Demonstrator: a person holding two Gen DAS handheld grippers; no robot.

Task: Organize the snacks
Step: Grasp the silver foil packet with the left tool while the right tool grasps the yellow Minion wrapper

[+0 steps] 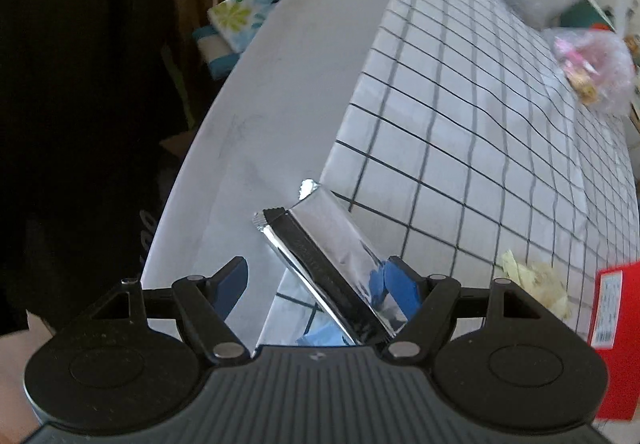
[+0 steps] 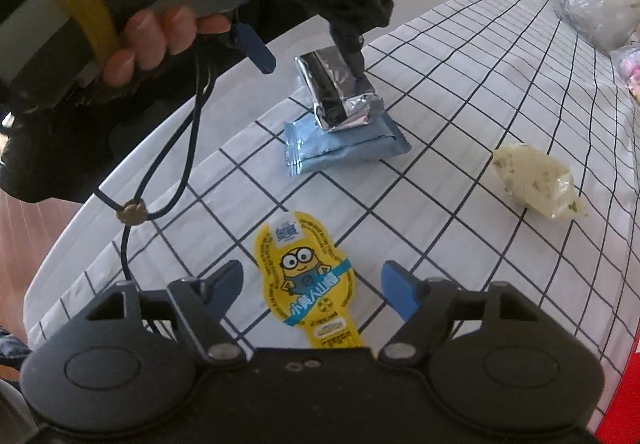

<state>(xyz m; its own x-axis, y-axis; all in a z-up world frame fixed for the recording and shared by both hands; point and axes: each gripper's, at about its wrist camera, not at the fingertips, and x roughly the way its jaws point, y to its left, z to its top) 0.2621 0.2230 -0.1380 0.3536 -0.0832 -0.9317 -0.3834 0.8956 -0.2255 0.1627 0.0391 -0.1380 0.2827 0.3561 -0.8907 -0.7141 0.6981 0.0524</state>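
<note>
Foil bar [image 1: 328, 256] (crinkly silver, half hidden) leaning on left gripper [image 1: 316, 280], spread wide; right gripper [image 2: 312, 284] spread wide over yellow pouch [image 2: 308, 280].

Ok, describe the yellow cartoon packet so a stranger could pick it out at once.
On the checked cloth, look at the near edge, between the fingers of the open right claw. The yellow packet lies flat there, alone in bright yellow with a goggled cartoon figure.
</note>
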